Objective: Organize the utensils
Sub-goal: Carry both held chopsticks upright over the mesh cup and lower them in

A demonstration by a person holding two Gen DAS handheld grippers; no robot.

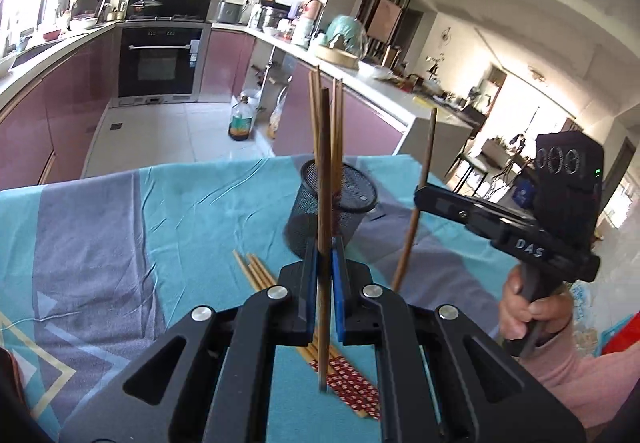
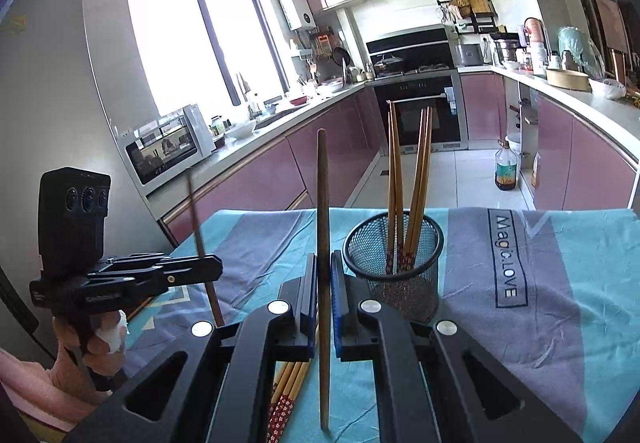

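Note:
My left gripper [image 1: 325,249] is shut on a dark brown chopstick [image 1: 325,163], which stands upright above the cloth. My right gripper [image 2: 324,263] is likewise shut on a second dark chopstick [image 2: 323,203]. Each gripper shows in the other's view: the right gripper [image 1: 418,197] with its stick [image 1: 425,171] off to the right, the left gripper [image 2: 219,266] with its stick [image 2: 196,215] off to the left. A black mesh cup [image 1: 356,199] [image 2: 394,243] stands just beyond both, holding several light wooden chopsticks [image 2: 420,163]. More light chopsticks [image 1: 256,275] [image 2: 288,383] with red patterned ends lie loose under the grippers.
A teal and grey tablecloth [image 1: 120,223] [image 2: 560,283] covers the table; its far edge runs just behind the cup. Beyond lie a tiled floor with an oil bottle [image 1: 241,119], pink cabinets and an oven. A hand [image 1: 516,307] in a pink sleeve holds the right gripper's handle.

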